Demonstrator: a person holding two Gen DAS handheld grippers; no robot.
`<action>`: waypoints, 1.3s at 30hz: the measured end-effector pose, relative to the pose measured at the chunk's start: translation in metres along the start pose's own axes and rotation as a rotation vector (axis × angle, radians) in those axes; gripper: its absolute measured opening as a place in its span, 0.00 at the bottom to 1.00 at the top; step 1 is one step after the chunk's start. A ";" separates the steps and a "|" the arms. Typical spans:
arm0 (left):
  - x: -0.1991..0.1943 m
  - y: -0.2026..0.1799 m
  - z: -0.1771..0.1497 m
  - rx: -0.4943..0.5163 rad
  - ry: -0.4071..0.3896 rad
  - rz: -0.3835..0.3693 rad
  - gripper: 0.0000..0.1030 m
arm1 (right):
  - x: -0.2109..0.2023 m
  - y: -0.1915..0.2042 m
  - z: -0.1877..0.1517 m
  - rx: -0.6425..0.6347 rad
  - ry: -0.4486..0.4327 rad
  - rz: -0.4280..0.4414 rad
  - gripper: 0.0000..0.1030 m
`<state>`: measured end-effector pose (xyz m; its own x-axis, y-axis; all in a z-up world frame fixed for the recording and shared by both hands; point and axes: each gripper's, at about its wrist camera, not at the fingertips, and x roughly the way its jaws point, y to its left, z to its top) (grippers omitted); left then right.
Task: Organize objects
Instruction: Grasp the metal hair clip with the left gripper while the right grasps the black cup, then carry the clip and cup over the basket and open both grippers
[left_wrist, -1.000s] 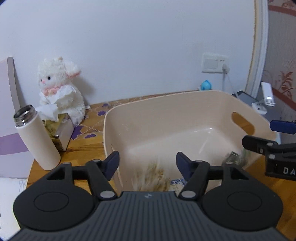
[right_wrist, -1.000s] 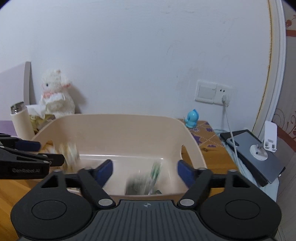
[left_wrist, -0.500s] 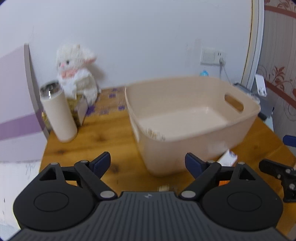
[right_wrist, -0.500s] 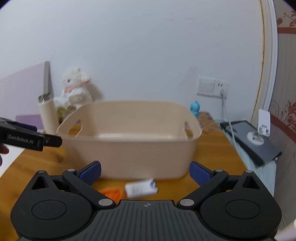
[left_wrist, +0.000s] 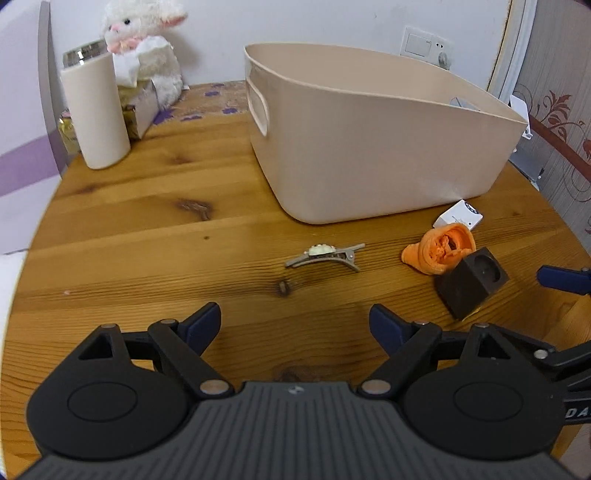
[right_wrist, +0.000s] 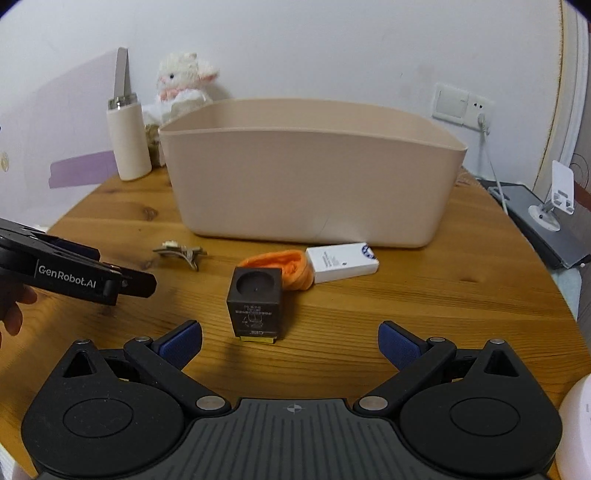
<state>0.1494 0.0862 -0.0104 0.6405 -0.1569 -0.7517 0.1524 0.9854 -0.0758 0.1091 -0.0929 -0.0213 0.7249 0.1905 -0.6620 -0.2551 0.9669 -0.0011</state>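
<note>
Both tongs, left (left_wrist: 295, 319) and right (right_wrist: 290, 341), gape empty; hair clip (left_wrist: 323, 254), orange cloth (left_wrist: 437, 251), dark cube (right_wrist: 255, 301) and white box (right_wrist: 341, 262) lie unsorted ahead, outside the beige bin (right_wrist: 310, 177).

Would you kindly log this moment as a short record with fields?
bin: beige tub upright on the wooden table
loose items: hair clip, orange cloth, dark cube, white box, all in front of the tub
left gripper: jaws open, empty
right gripper: jaws open, empty, facing the cube
</note>
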 end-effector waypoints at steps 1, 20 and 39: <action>0.003 0.000 0.000 -0.007 0.000 -0.004 0.86 | 0.004 0.000 0.000 0.000 0.003 -0.001 1.00; 0.023 -0.009 0.014 0.030 -0.108 0.009 0.55 | 0.036 0.003 0.012 -0.004 0.018 0.015 0.28; -0.070 -0.037 0.033 0.151 -0.340 -0.009 0.55 | -0.046 -0.041 0.055 0.016 -0.170 -0.040 0.28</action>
<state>0.1239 0.0584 0.0668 0.8480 -0.2036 -0.4892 0.2525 0.9670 0.0352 0.1212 -0.1318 0.0508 0.8327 0.1760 -0.5250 -0.2140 0.9768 -0.0121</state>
